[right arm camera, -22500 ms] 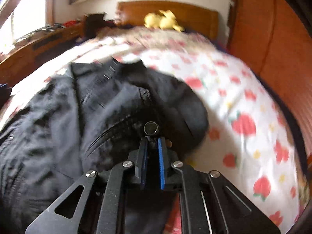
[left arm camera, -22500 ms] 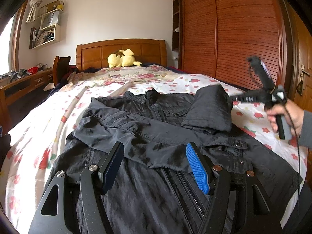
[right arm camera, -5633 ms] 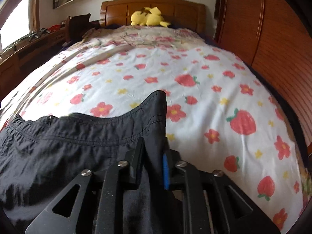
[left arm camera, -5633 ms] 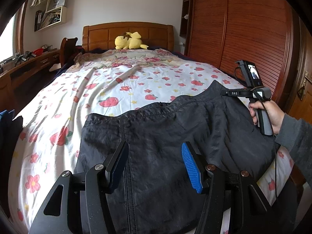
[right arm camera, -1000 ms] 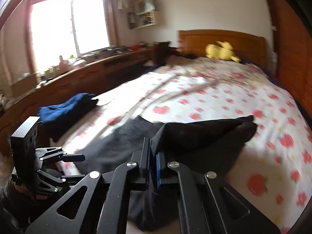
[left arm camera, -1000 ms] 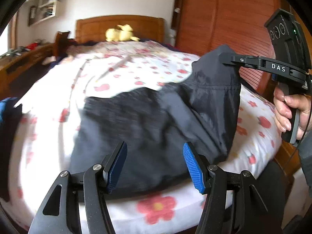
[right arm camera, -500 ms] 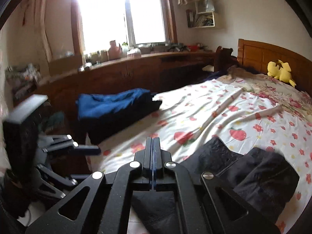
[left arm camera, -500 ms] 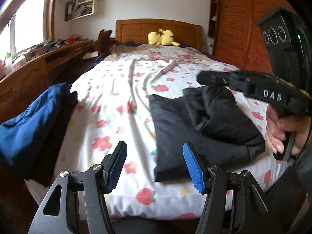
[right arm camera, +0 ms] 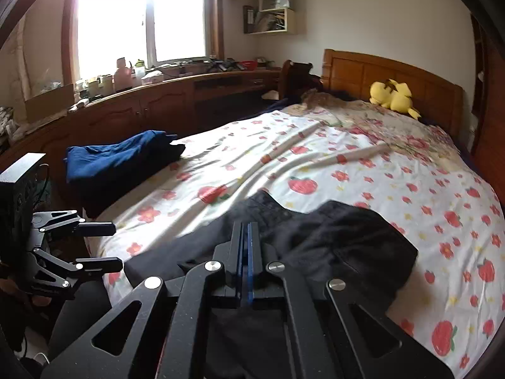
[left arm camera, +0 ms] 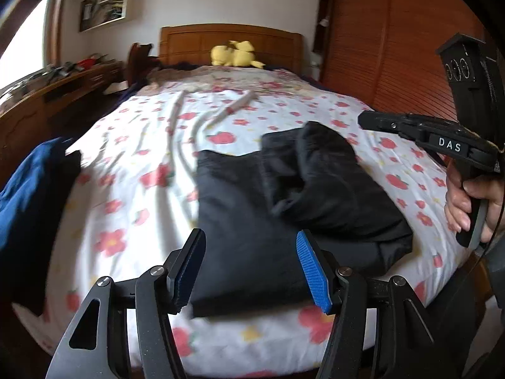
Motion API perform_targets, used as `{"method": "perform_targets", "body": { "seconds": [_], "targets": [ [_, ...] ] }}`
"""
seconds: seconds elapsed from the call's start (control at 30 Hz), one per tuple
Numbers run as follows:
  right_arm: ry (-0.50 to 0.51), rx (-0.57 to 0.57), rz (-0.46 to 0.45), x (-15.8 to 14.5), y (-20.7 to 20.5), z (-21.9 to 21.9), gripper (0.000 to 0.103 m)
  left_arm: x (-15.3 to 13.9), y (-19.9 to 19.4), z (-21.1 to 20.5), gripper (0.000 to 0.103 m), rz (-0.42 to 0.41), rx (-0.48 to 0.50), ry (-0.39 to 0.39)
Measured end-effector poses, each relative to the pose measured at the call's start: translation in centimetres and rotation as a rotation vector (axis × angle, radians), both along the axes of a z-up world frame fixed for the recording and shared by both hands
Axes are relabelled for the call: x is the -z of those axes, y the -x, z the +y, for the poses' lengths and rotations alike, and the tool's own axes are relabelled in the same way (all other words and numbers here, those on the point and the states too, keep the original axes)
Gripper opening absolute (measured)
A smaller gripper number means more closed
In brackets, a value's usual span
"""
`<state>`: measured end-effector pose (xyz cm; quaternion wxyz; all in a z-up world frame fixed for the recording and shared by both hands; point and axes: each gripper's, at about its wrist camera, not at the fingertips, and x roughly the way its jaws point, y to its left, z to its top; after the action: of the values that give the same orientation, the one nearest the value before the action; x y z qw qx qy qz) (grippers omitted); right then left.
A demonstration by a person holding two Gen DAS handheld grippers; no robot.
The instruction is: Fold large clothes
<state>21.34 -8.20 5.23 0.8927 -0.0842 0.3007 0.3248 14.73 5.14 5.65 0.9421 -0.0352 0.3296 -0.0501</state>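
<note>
Left wrist view: left gripper, jaws apart, hovers over the folded black jacket on the bed; right gripper jaws closed, empty.

Bed with white sheet printed in red flowers and strawberries; wooden headboard at far end. Yellow plush toy lies against headboard. Blue folded garment at bed's left edge. Long wooden counter under bright window, cluttered with bottles and small items. Wall shelf with books above. Slatted wooden wardrobe doors along right side.
</note>
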Motion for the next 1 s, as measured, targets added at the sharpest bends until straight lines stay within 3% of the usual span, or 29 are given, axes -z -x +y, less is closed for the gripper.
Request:
{"method": "perform_targets", "body": {
  "seconds": [0.23, 0.3, 0.37, 0.5, 0.57, 0.6, 0.63, 0.67, 0.77, 1.0],
  "targets": [
    [0.015, 0.033, 0.028, 0.9, 0.5, -2.6, 0.002, 0.6, -4.4, -3.4, 0.062, 0.01, 0.074, -0.01],
    [0.016, 0.045, 0.045, 1.3, 0.5, -3.3, 0.022, 0.8, -5.5, -4.1, 0.062, 0.011, 0.088, -0.019],
    [0.005, 0.054, 0.06, 1.6, 0.7, -4.2, 0.032, 1.2, -6.4, -4.4, 0.062, 0.024, 0.092, -0.027],
    [0.023, 0.07, 0.087, 2.5, 1.0, -5.3, 0.036, 2.3, -7.5, -4.2, 0.061, 0.065, 0.108, -0.019],
    [0.034, 0.082, 0.088, 3.0, 1.2, -5.7, 0.036, 2.4, -7.5, -4.4, 0.056, 0.075, 0.11, -0.031],
    [0.036, 0.088, 0.093, 3.1, 1.2, -5.9, 0.036, 2.4, -7.8, -4.4, 0.04, 0.075, 0.114, -0.037],
    [0.035, 0.095, 0.099, 3.4, 1.3, -6.1, 0.036, 2.4, -7.9, -4.5, 0.011, 0.077, 0.124, -0.04],
    [0.032, 0.101, 0.107, 3.7, 1.3, -6.3, 0.036, 2.4, -8.0, -4.7, 0.004, 0.088, 0.143, -0.032],
    [0.025, 0.104, 0.126, 4.3, 1.3, -6.6, 0.036, 1.5, -7.4, -5.3, 0.002, 0.068, 0.162, -0.046],
    [0.021, 0.067, 0.145, 4.7, 1.5, -5.3, 0.036, -3.2, -3.1, -3.1, 0.002, -0.109, 0.037, -0.057]
  ]
}}
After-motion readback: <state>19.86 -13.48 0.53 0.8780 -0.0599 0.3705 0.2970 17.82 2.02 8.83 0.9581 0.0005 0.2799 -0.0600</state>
